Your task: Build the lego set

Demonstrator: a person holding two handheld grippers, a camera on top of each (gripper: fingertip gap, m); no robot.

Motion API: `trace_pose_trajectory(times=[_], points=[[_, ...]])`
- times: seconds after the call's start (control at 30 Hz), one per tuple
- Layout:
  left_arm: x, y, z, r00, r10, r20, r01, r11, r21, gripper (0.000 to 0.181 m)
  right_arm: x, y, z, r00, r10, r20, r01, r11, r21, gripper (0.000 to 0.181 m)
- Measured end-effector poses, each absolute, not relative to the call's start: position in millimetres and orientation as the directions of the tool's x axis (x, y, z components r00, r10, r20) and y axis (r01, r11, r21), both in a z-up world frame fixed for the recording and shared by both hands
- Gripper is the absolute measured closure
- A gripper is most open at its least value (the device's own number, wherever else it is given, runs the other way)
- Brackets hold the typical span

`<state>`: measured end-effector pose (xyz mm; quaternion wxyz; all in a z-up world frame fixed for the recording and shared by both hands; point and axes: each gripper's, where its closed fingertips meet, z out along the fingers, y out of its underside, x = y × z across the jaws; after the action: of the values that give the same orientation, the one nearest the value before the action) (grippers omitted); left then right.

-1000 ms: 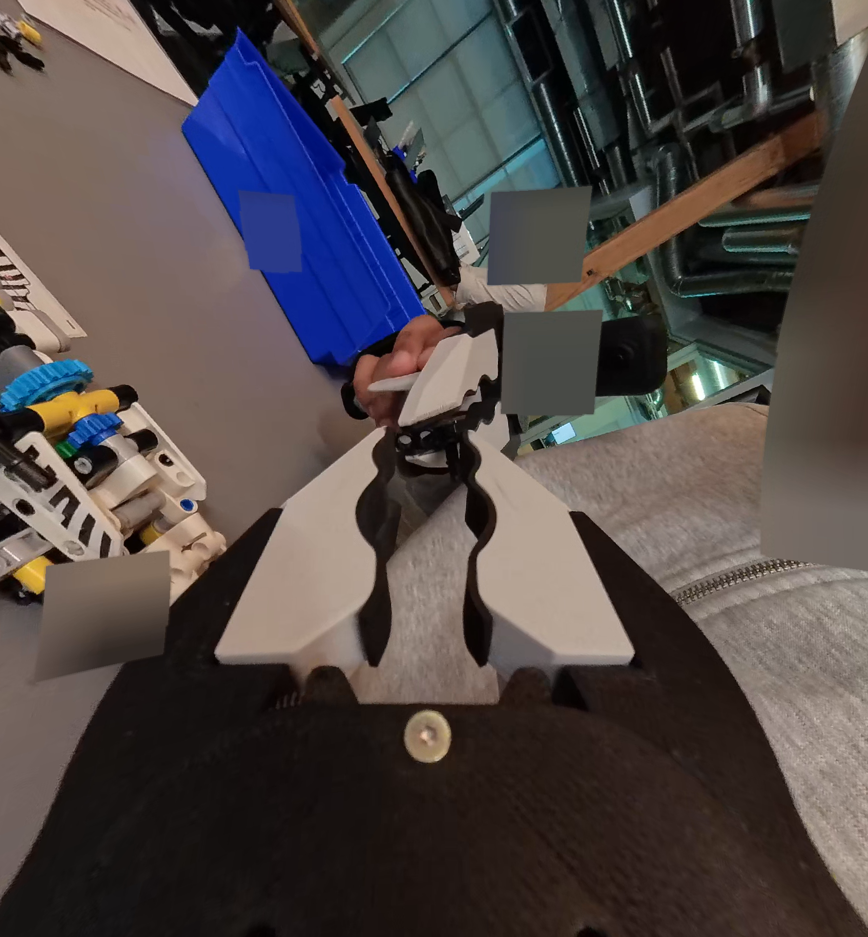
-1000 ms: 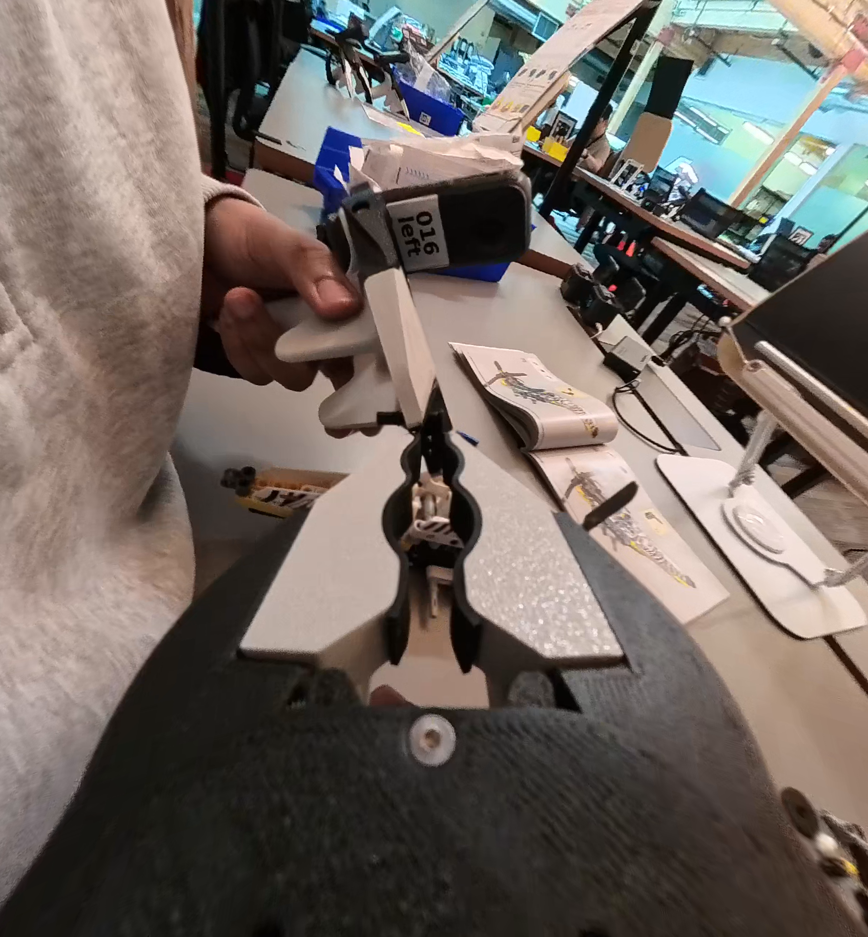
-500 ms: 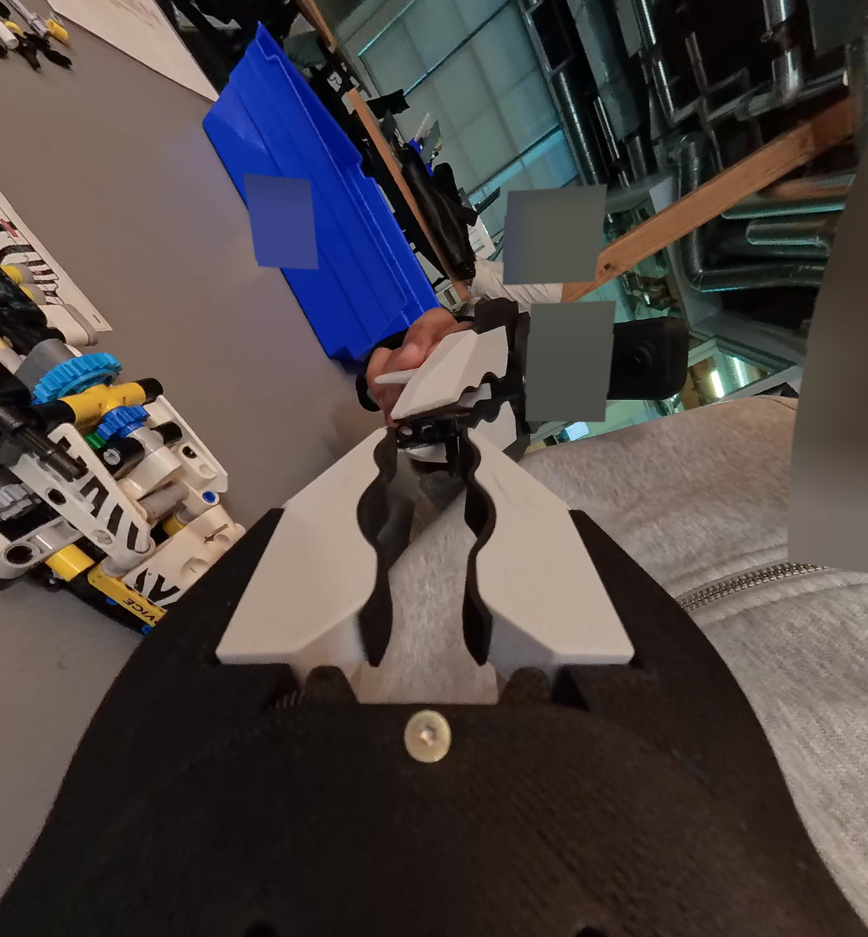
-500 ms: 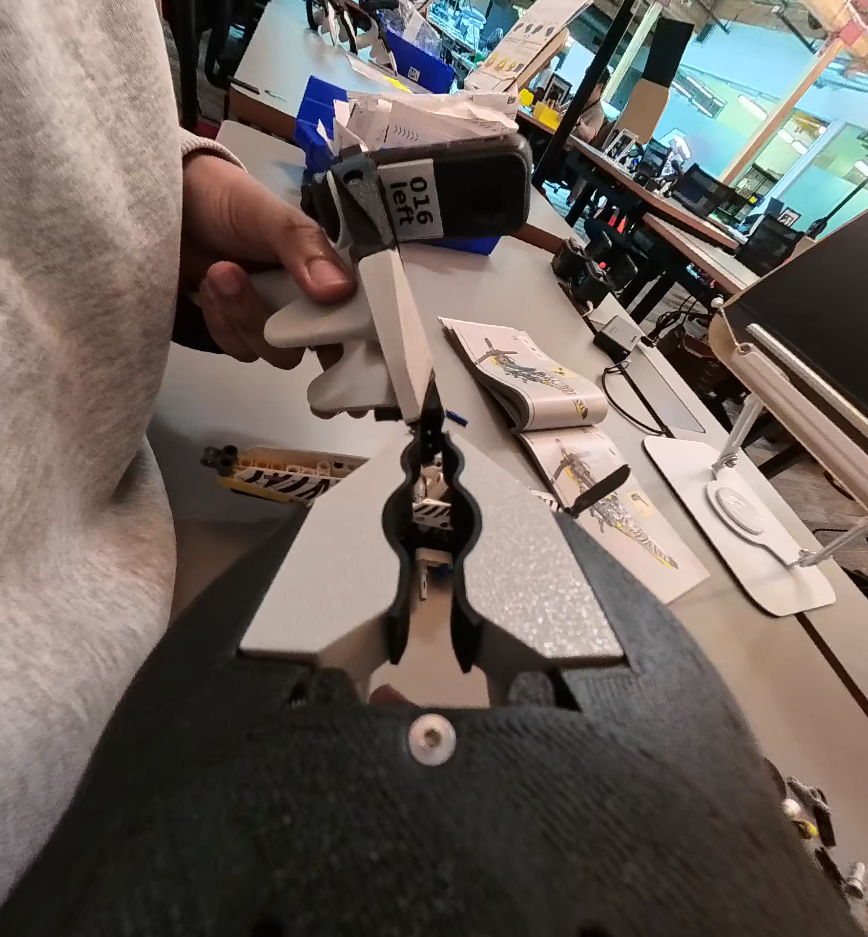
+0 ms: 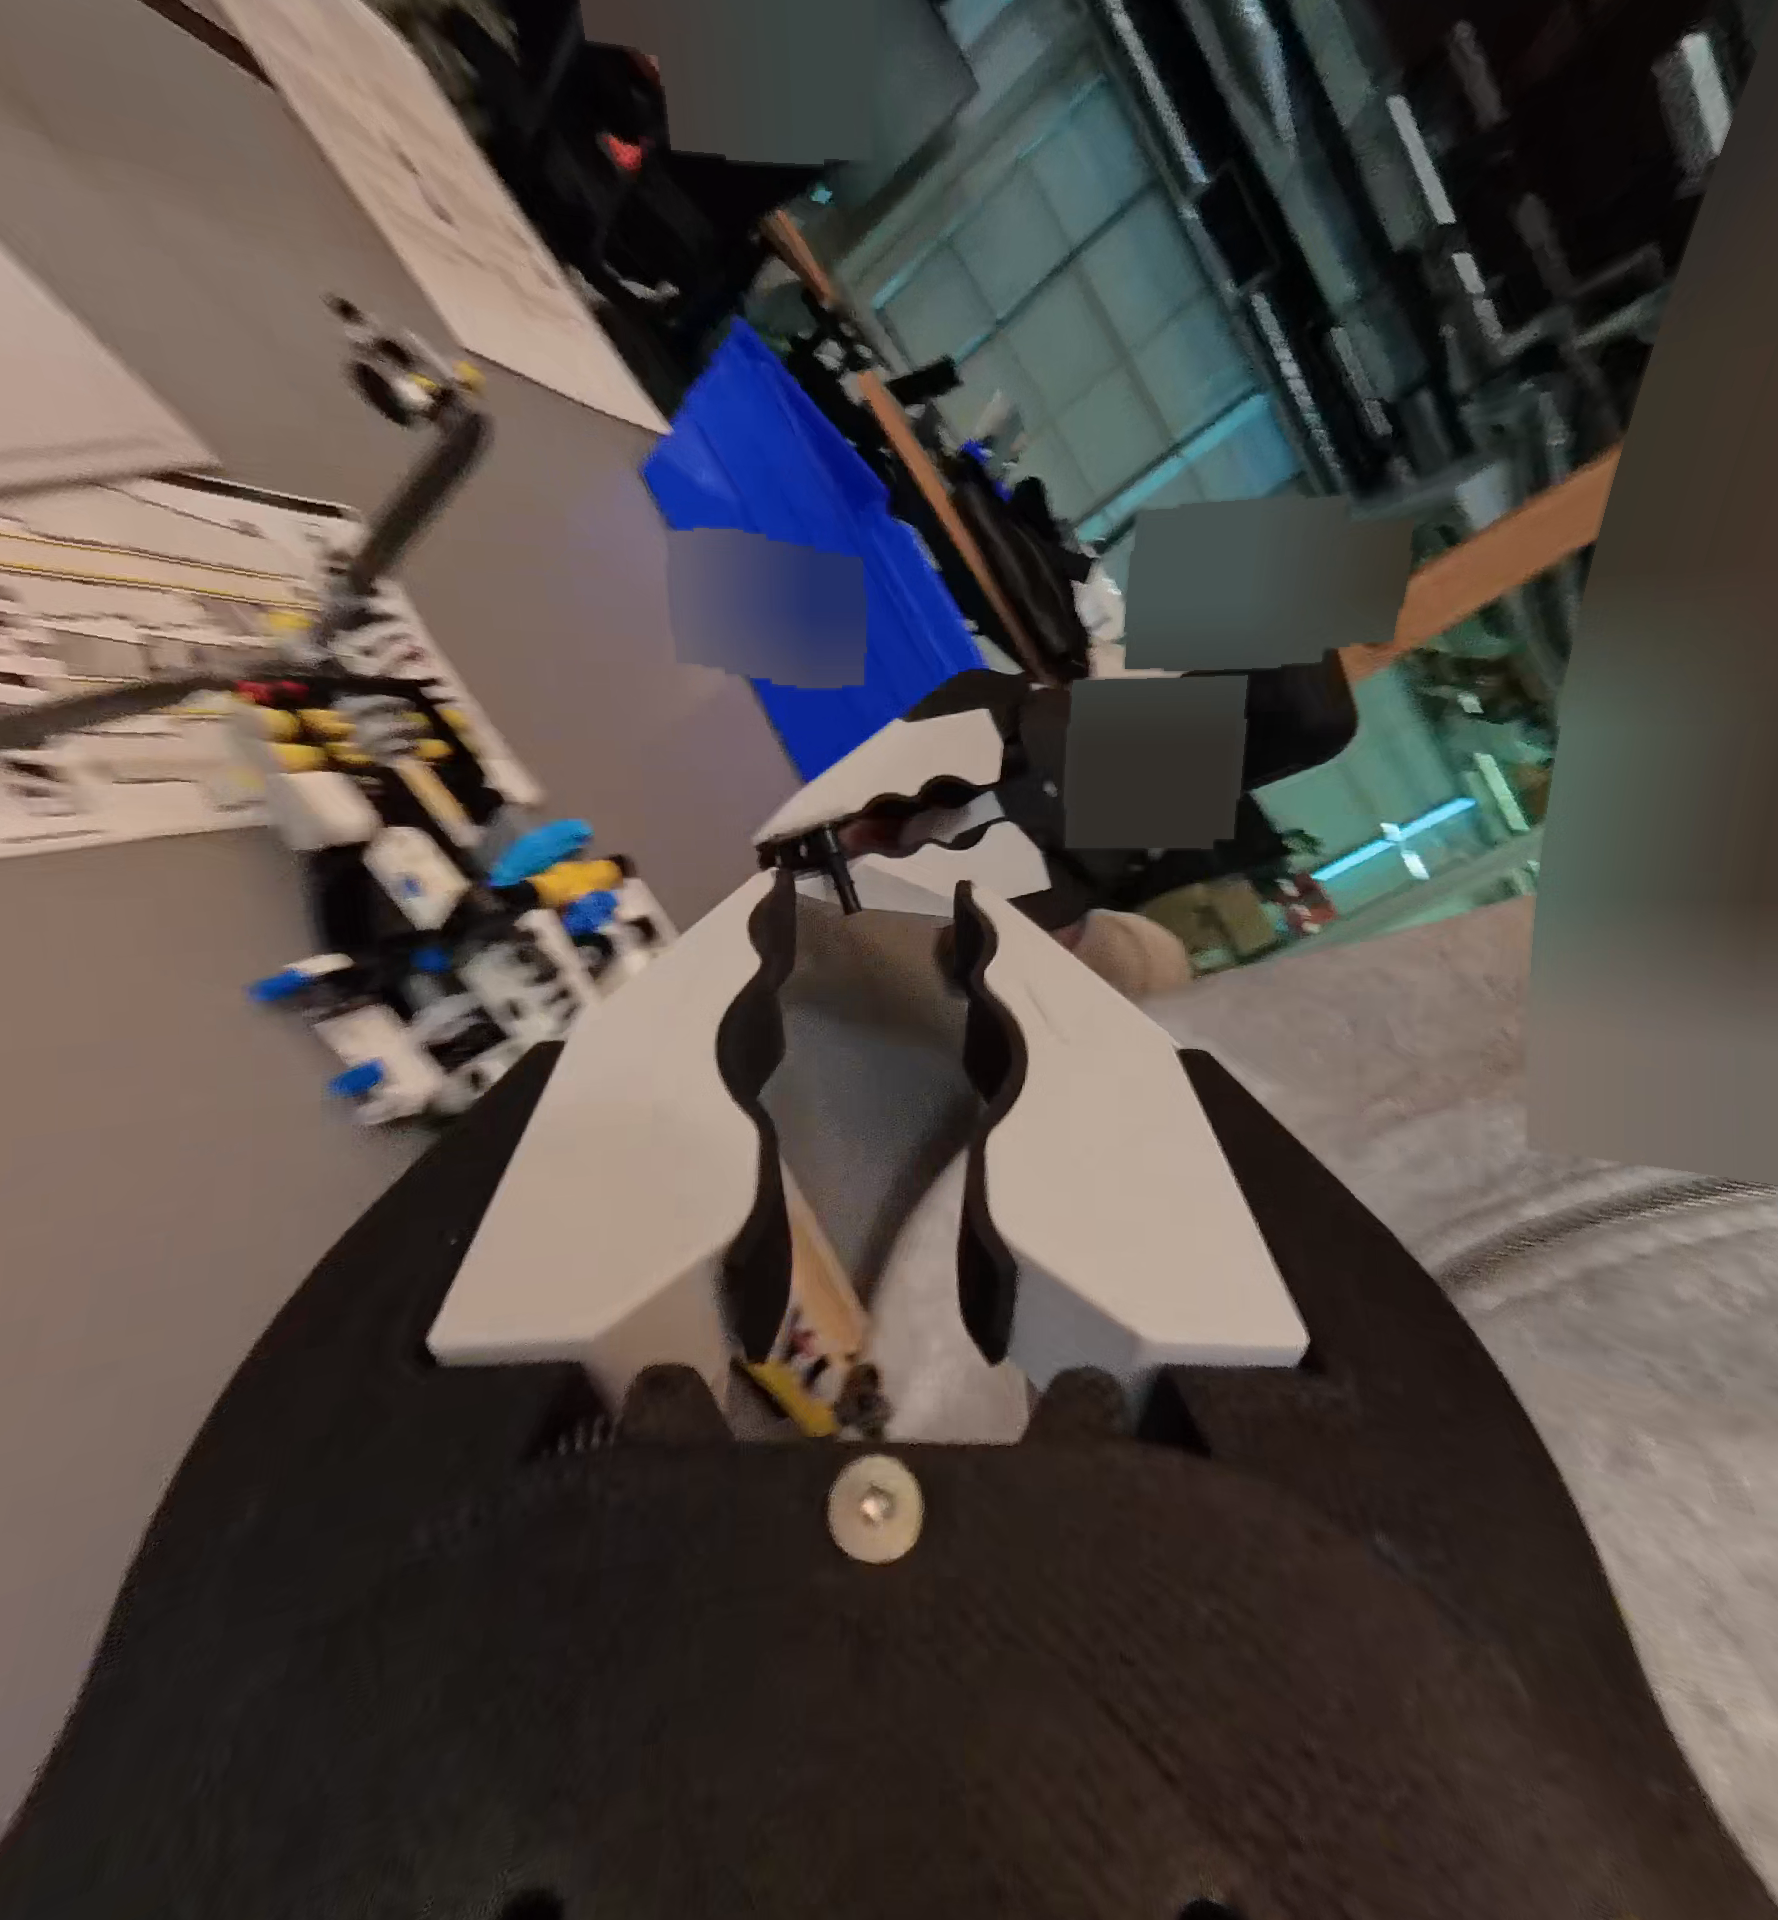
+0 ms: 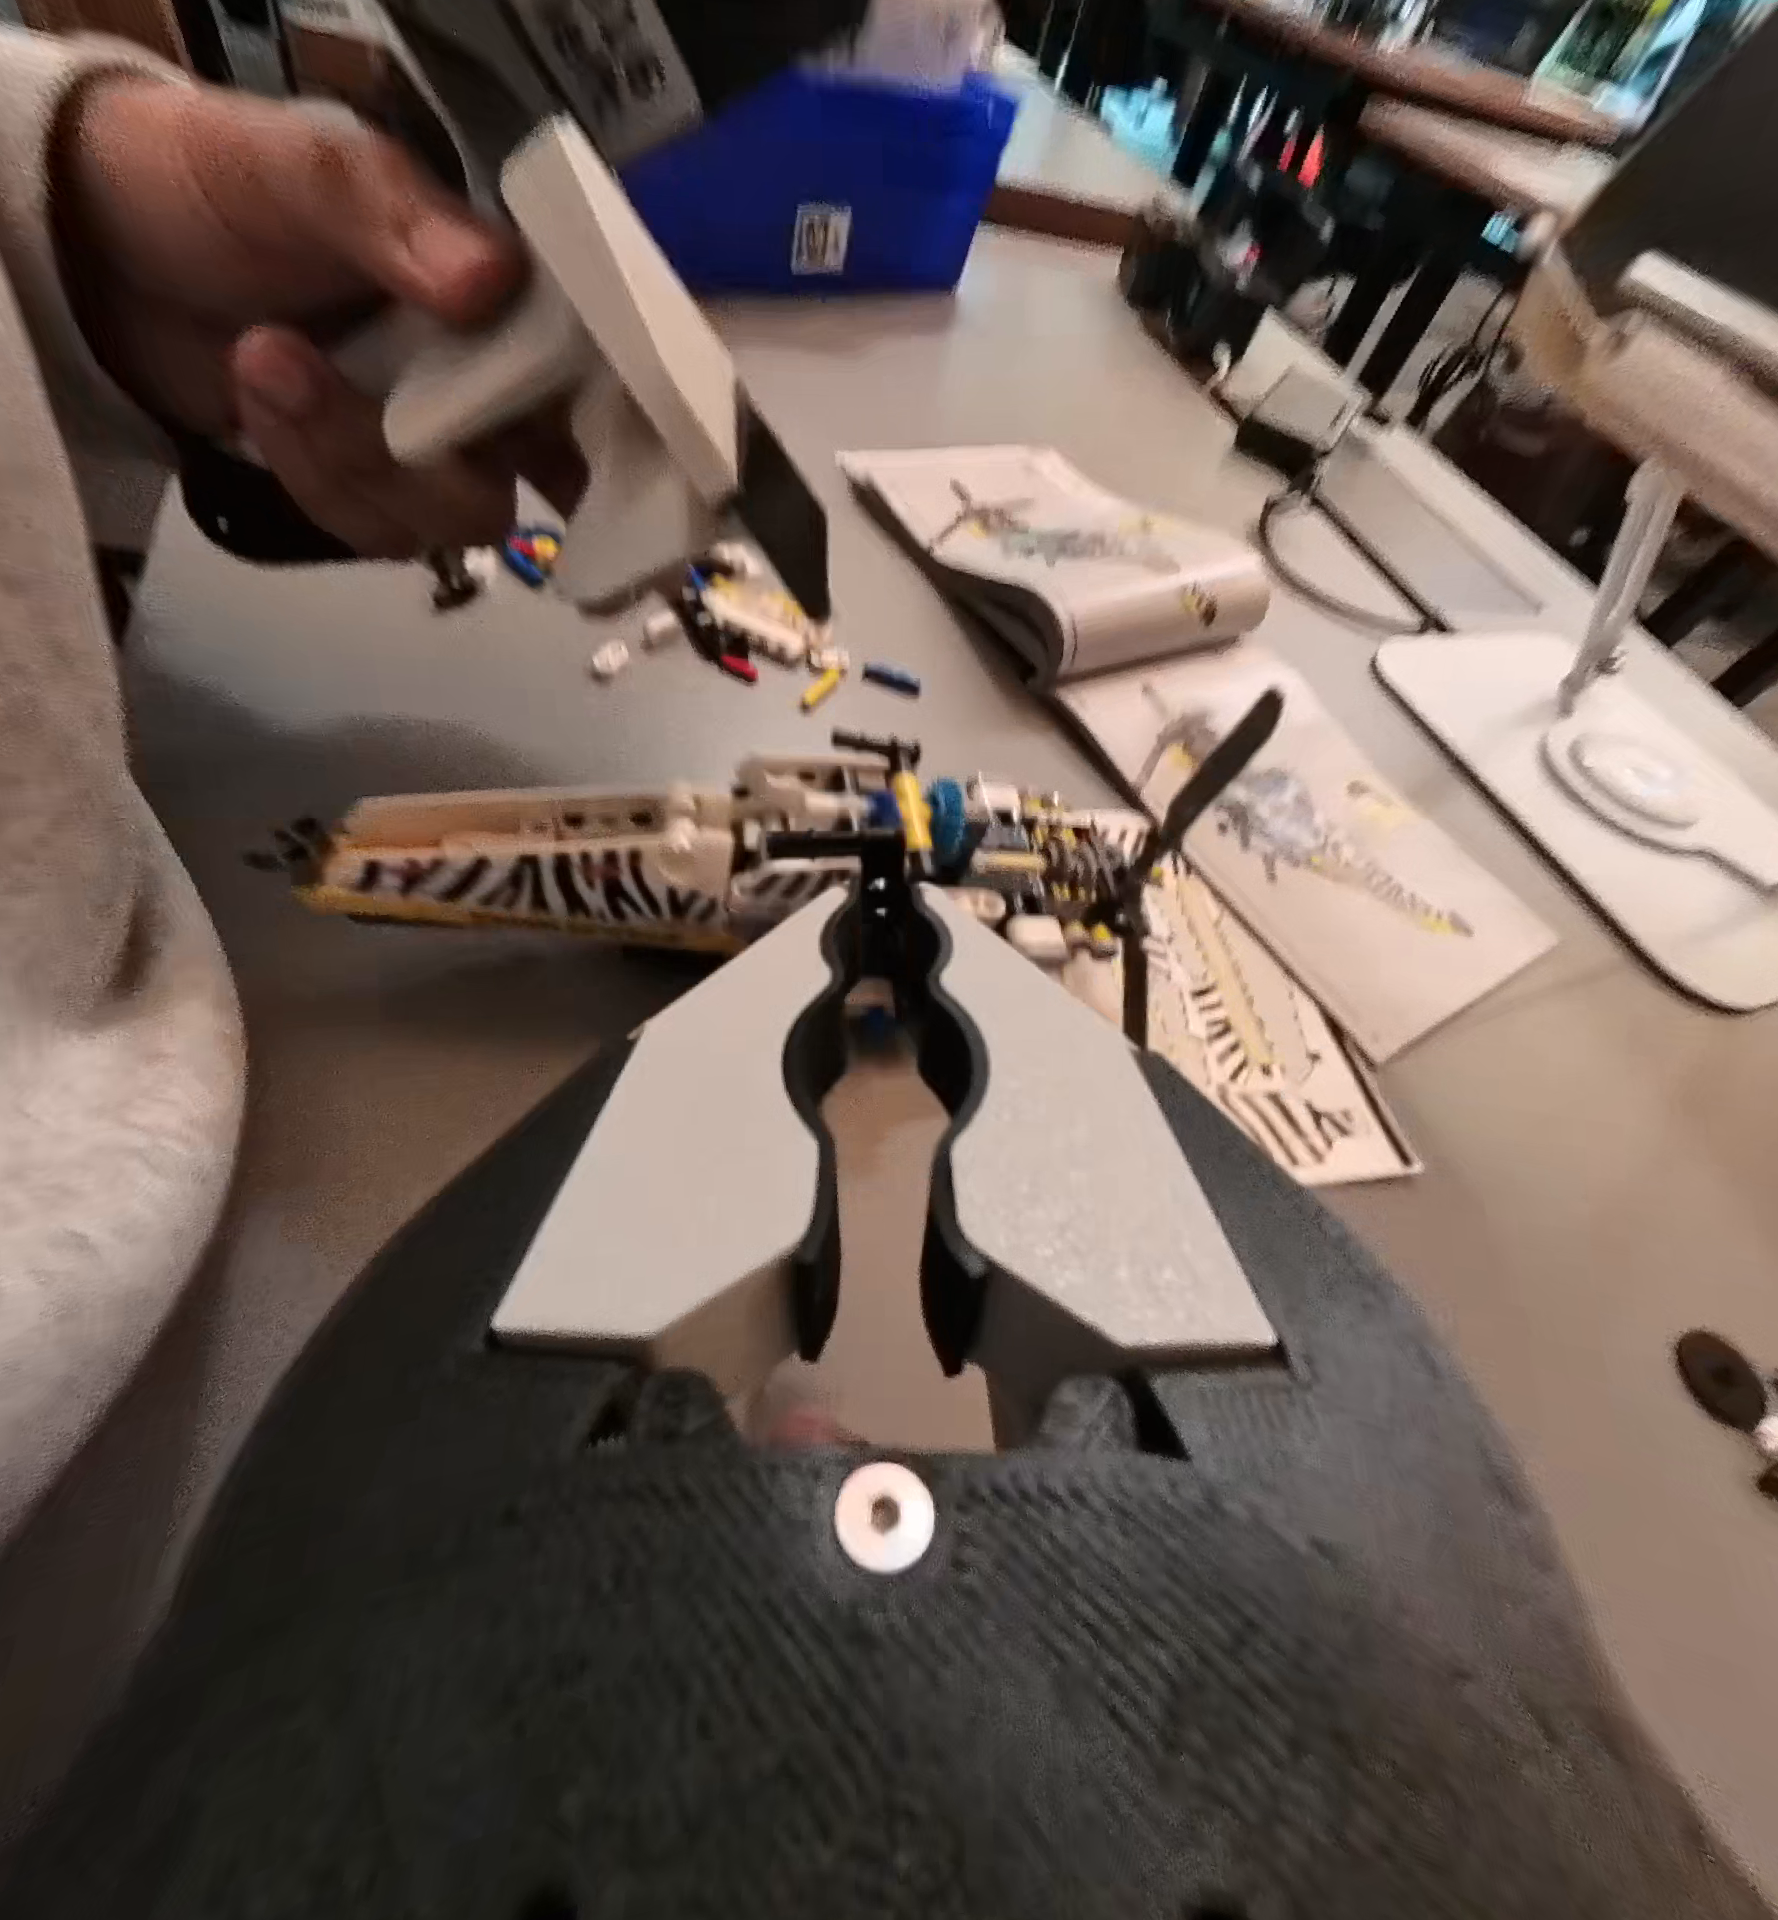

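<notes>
Build is partway: the striped model (image 6: 594, 862) lies on the table (image 6: 469, 1049) with rotor blade fitted, loose parts (image 6: 719, 634) scattered behind it. Right gripper (image 6: 880, 904) is pinched on a small black piece (image 6: 877, 896) just above the model; left gripper (image 5: 869, 894) is spread, empty. Piece not yet attached, more parts left.

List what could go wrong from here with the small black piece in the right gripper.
1. The right gripper pinches the small black piece only at its very fingertips, so the piece could twist or slip out.
2. It hangs over the zebra-striped model; a hard push may knock loose the blue gear or shift the model on the table.
3. The left gripper is open and empty, so nothing braces the model.
</notes>
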<state>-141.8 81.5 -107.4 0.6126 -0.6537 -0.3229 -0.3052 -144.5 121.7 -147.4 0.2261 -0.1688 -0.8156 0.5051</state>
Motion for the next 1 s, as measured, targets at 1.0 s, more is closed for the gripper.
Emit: trace_pose_trajectory(times=[1.0], points=[[-170, 71, -183, 0.547, 0.165, 0.821, 0.833, -0.2, -0.515, 0.18, -167, 113, -188, -0.919, 0.381, -0.104, 0.264, 0.395, -0.88, 0.176]])
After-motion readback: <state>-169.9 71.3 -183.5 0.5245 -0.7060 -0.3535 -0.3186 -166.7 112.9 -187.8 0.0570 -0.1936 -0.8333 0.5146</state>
